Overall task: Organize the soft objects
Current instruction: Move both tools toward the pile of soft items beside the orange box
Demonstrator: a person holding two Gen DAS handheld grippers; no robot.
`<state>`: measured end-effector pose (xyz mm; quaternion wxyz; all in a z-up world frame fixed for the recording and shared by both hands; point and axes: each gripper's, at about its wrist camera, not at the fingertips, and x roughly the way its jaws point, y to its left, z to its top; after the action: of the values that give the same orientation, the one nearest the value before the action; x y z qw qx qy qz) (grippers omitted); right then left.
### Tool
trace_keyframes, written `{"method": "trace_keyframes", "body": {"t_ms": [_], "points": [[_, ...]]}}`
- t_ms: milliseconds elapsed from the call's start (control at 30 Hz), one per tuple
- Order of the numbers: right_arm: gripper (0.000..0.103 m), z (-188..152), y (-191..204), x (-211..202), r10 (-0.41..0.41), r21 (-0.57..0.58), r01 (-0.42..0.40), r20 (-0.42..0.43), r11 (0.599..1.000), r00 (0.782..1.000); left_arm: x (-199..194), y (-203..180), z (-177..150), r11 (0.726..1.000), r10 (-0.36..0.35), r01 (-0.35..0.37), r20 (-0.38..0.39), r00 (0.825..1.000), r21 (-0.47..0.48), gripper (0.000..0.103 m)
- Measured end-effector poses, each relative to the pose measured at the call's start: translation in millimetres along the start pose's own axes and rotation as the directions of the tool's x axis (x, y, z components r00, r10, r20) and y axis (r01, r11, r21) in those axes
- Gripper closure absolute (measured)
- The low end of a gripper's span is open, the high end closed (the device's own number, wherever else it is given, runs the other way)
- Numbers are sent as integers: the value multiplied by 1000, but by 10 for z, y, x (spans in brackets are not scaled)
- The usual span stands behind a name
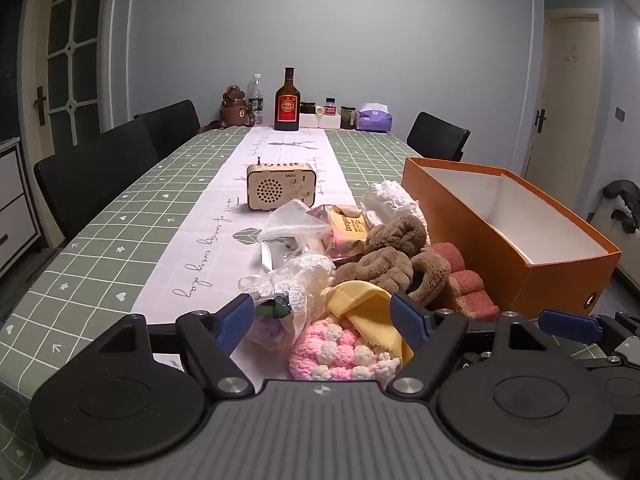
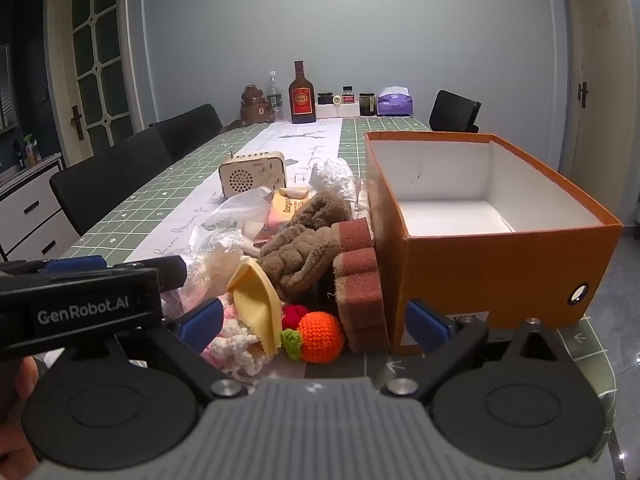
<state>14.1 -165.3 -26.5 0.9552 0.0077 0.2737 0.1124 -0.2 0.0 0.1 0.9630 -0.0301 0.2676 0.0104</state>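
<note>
Here, on the far left, black chairs (image 1: 100, 168) line the long worktop (image 1: 100, 240) with its green checked cloth and pale centre runner. Near the middle of the runner stands a small wooden radio-shaped box (image 1: 280, 186), and far behind it, against the wall, a brown glass bottle with a red label (image 1: 287, 100) rises among jars and a purple tissue pack (image 1: 375, 118). Nearer, the heap of soft things begins on its left with crumpled clear plastic bags (image 1: 288, 224), one holding white crochet. The left gripper (image 1: 322, 322) is low at the near edge of this heap, jaws wide apart and holding nothing; between its blue fingers lie a pink-and-white crocheted piece (image 1: 340, 354) and a folded yellow cloth (image 1: 364, 304). Just right of the cloth sits a knotted brown plush bundle (image 1: 392, 256), with a crumpled white bag (image 1: 390, 196) at the heap's far end. The right gripper (image 2: 314, 326) is likewise spread open and empty, its fingers either side of an orange crocheted ball with a green leaf (image 2: 320, 336) and a small red crocheted piece (image 2: 294, 314) beside it. Rust-brown sponge blocks (image 2: 358, 276) stand touching the left wall of the open orange cardboard box with a white inside (image 2: 492, 264), at the right.
</note>
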Motion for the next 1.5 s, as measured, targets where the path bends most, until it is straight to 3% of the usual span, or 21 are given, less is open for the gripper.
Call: {"method": "trace_keyframes", "body": {"t_ms": [600,1167,1500], "points": [[8,-20,-10,30,-4,3,4,-9,1000,1000,48,22,-42,1000,11,-11,6,1000,-2,10],[8,-61,2,84,-11,-4,11,-24,1000,1000,114,27,-70,1000,-4,3,-61,998,-28,10],[8,-82,3,120,-11,-6,11,-40,1000,999,160,23,-95,1000,-2,0,-51,999,-26,10]]}}
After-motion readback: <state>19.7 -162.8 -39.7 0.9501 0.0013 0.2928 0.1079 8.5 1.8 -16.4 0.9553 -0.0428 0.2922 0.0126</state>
